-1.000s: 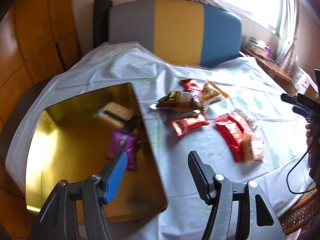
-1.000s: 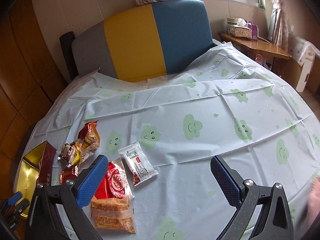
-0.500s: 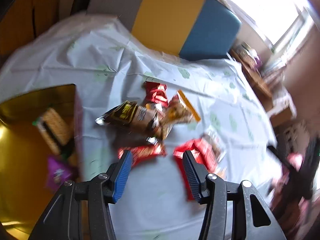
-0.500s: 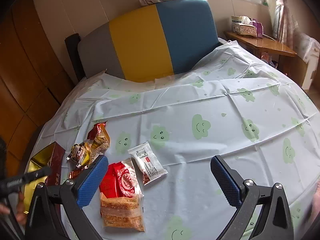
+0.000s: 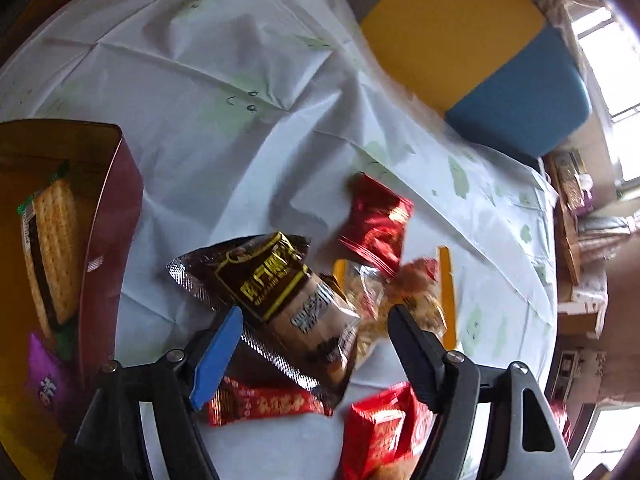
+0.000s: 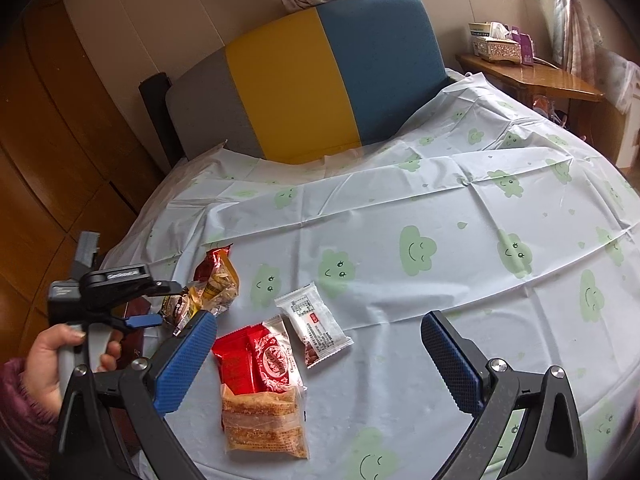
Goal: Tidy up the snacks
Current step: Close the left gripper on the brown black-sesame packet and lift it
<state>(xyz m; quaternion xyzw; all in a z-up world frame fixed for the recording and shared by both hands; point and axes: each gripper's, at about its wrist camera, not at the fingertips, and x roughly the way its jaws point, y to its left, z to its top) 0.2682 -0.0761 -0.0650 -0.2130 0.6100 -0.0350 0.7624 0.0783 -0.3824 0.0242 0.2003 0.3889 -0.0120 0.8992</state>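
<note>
My left gripper (image 5: 314, 344) hangs low over the snack pile, its jaws opening, with a brown-and-gold packet (image 5: 280, 292) lying between them untouched by the pads. Around it lie a red foil packet (image 5: 376, 220), a yellow peanut pack (image 5: 400, 296), a long red bar (image 5: 260, 402) and another red packet (image 5: 384, 428). The gold box (image 5: 112, 240) at left holds a cracker pack (image 5: 52, 256) and a purple packet (image 5: 44, 380). My right gripper (image 6: 320, 344) is open and empty above a white packet (image 6: 316, 330), red packets (image 6: 256, 360) and an orange crispy pack (image 6: 264, 424).
The right wrist view shows a hand (image 6: 60, 352) holding the left gripper (image 6: 172, 304) at the table's left. A cloud-print tablecloth (image 6: 440, 208) covers the round table. A grey, yellow and blue chair back (image 6: 304, 76) stands behind it, and a wooden side table (image 6: 532, 76) at far right.
The left gripper swung right from above the gold box to over the snack pile, dropped closer and rolled; its jaws narrowed, then widened. The right gripper kept still.
</note>
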